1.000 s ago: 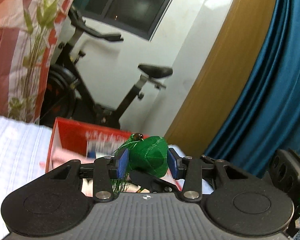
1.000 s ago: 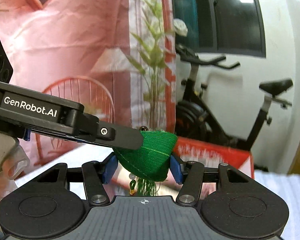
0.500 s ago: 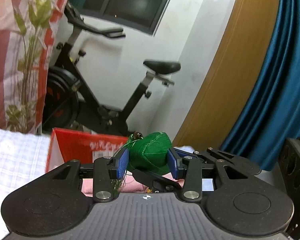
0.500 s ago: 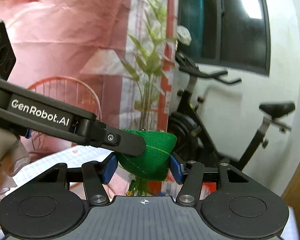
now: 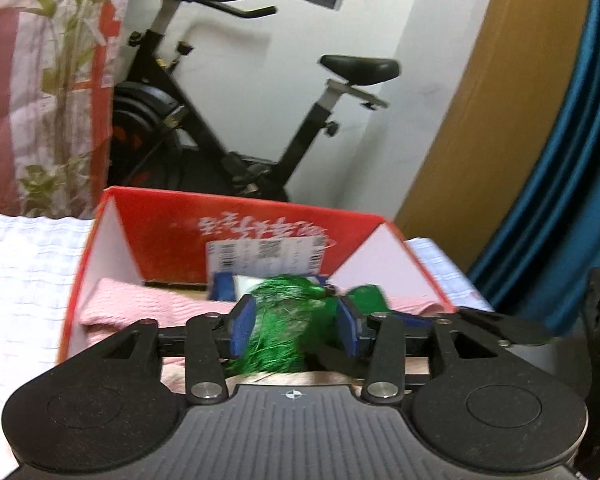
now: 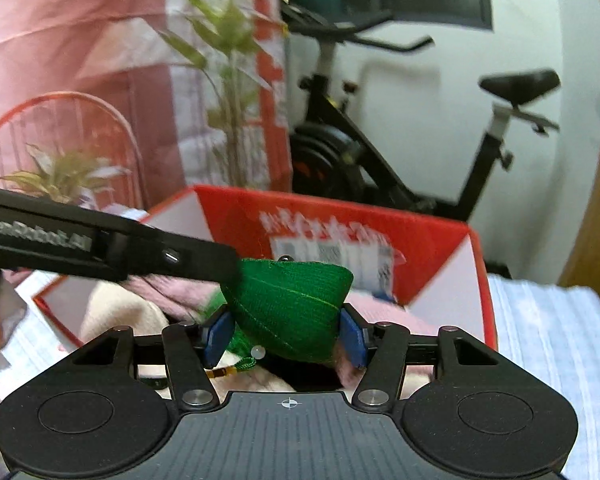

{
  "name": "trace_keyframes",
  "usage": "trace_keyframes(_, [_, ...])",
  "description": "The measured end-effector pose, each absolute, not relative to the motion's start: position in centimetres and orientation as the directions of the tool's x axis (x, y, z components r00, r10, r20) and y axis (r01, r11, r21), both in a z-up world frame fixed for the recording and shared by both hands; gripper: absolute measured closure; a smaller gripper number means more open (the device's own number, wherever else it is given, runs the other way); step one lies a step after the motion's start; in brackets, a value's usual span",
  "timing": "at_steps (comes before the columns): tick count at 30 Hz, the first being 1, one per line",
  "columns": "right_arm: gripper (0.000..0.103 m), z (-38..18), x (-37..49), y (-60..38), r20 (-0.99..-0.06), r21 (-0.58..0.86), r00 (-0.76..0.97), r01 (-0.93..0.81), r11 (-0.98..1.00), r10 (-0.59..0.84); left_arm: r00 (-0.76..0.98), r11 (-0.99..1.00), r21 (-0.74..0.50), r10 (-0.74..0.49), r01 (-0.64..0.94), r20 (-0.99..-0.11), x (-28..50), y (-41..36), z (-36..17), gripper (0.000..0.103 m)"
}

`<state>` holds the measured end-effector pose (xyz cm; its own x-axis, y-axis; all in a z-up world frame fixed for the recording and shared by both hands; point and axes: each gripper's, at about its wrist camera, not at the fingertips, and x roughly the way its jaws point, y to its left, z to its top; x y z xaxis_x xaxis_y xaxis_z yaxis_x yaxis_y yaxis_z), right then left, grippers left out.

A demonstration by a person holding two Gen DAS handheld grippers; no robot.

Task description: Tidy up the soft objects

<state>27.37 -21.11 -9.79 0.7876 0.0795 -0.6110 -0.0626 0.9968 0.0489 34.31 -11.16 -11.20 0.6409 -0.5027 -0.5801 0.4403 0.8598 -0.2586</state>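
Green knit pouch [image 6: 290,308], with a tassel [image 5: 278,332] hanging off it, is pinched from two sides at once here: the right gripper [image 6: 284,338] has its blue pads clamped on the fabric body, and the left gripper [image 5: 294,326] comes in from the side and bites the same thing, so in its own view the shiny tassel threads fill the gap between its pads. Both are clenched on it as far as I can tell. It's held just above the open red box [image 5: 236,216], which sits on the checked bedcover [image 5: 24,276] and already has pink cloth [image 5: 140,304] and a cream knit piece [image 6: 120,312] inside. What worries me: if one side lets go late, the other drags the pouch sideways and it could land on the box wall or the bed instead of inside. The tassel and its little bead cord [image 6: 236,368] dangle right by the right pad, so they could snag on a finger during release and get pulled back out. The left view is blurry, so how deep its grip is, can't say.
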Motion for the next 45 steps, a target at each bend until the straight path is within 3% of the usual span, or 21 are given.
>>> trace_keyframes(3, [0.039,-10.0,27.1,-21.2,-0.626,0.033,0.778,-0.046,0.998,0.057,0.672,0.891,-0.206,-0.442,0.405,-0.594,34.2,-10.9,-10.9,0.029])
trace_keyframes(5, [0.026,-9.8,26.7,-21.1,-0.624,0.019,0.780,-0.032,0.999,0.037,0.693,0.906,-0.168,-0.408,0.390,-0.594,34.0,-10.4,-10.7,0.012])
trace_keyframes(9, [0.016,-8.8,26.0,-21.1,-0.621,0.003,0.784,-0.011,1.000,0.010,0.725,0.922,-0.113,-0.363,0.370,-0.585,33.0,-9.8,-9.7,0.003])
trace_keyframes(11, [0.004,-8.1,25.6,-21.0,-0.617,-0.007,0.787,0.004,1.000,-0.007,0.736,0.930,-0.100,-0.342,0.353,-0.584,32.5,-9.2,-9.1,0.000])
trace_keyframes(22, [0.001,-6.3,22.9,-19.9,-0.624,-0.040,0.780,0.023,0.999,-0.043,0.766,0.954,-0.107,-0.289,0.280,-0.575,29.7,-5.8,-7.1,0.000])
trace_keyframes(30, [0.000,-3.2,19.8,-18.7,-0.578,-0.038,0.813,0.058,0.998,-0.069,0.799,0.957,-0.081,-0.278,0.279,-0.533,26.1,-4.2,-5.0,0.000])
trace_keyframes(37, [0.000,-0.3,16.9,-18.4,-0.534,0.021,0.841,0.108,0.994,-0.080,0.800,0.957,-0.155,-0.292,0.247,-0.525,23.8,-2.2,-2.8,0.000])
trace_keyframes(45, [0.000,2.7,13.0,-17.1,-0.497,0.012,0.858,0.155,0.988,-0.129,0.849,0.980,-0.028,-0.186,0.198,-0.495,19.8,-2.0,0.3,0.000])
